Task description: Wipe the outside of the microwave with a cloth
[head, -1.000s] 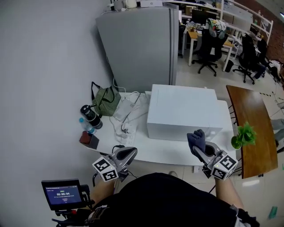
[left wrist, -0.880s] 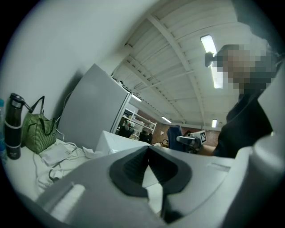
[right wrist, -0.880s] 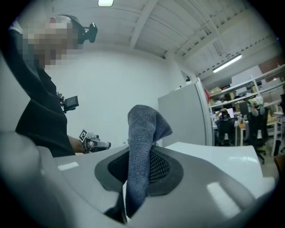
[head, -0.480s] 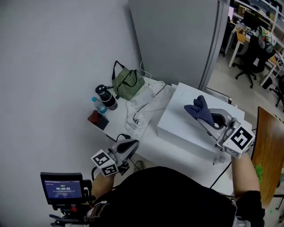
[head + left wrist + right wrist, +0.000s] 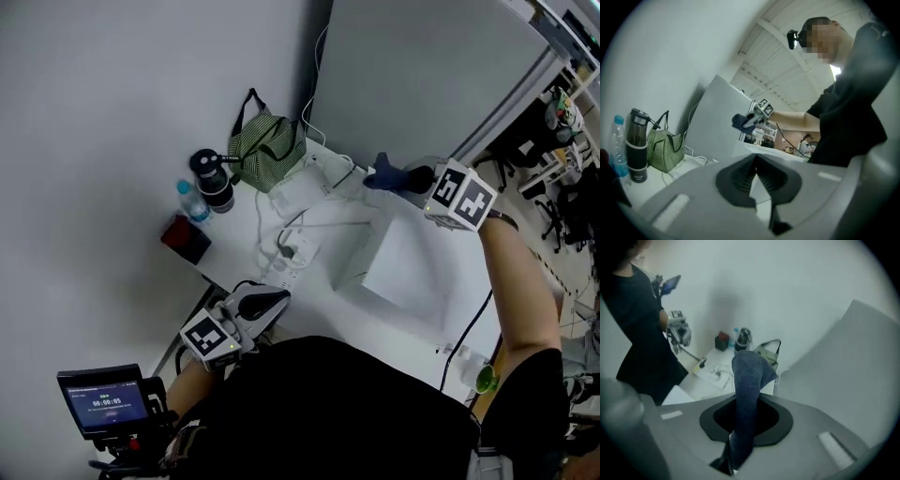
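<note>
Your right gripper (image 5: pixel 412 178) has its jaws closed on the dark blue cloth (image 5: pixel 386 176), and the right gripper view shows the cloth (image 5: pixel 749 376) standing up from between them. You hold it over the far left corner of the white box-shaped microwave (image 5: pixel 412 272), close in front of the tall grey cabinet (image 5: pixel 422 75). It seems to hang just above the top of the microwave, but the head view does not show clearly if it touches.

Your left gripper (image 5: pixel 267 302) is low, near the front edge of the white worktop (image 5: pixel 234 255) and well apart from the microwave. Its jaws are together and nothing is between them.

On the worktop, left of the microwave, lie a white power strip with cables (image 5: pixel 291 248), a green striped fabric bag (image 5: pixel 265 141) and a black flask (image 5: pixel 211 183).
</note>
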`<state>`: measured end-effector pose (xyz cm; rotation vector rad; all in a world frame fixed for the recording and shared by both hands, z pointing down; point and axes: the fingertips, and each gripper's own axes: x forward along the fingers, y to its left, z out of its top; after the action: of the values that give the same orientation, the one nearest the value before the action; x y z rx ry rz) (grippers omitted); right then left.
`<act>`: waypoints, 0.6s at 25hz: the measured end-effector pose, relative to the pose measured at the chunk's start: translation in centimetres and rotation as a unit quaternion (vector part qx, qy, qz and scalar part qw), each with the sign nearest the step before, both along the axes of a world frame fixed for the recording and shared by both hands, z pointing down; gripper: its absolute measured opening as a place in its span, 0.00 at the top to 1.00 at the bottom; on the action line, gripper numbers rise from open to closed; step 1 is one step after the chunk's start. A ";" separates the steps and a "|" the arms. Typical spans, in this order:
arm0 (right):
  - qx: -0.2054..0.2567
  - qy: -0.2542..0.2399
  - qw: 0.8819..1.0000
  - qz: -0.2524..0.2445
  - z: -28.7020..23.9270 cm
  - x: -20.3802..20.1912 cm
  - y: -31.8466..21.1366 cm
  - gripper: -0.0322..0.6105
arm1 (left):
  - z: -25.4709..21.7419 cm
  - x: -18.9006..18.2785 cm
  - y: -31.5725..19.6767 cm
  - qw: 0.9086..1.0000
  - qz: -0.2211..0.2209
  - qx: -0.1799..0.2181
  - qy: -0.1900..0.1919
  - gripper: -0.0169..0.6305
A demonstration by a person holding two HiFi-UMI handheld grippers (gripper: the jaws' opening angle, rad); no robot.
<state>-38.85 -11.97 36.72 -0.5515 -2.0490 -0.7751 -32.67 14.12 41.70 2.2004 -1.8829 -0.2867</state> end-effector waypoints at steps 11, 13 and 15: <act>0.229 0.474 0.849 0.041 19.6 -1.7 -10.7 0.87 | 4.5 -4.7 5.0 0.997 -0.059 -0.028 0.048 0.97; 0.265 0.509 0.817 0.050 21.7 -1.6 -11.8 0.87 | 5.1 -5.1 5.6 0.996 -0.066 -0.032 0.052 0.97; 0.280 0.526 0.801 0.059 24.2 -1.6 -12.2 0.87 | 5.6 -5.4 6.1 0.995 -0.071 -0.037 0.055 0.97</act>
<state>-40.44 -24.20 60.88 -0.3620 -0.7535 -0.7085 -38.10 20.22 47.30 1.9658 -1.9607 -0.3505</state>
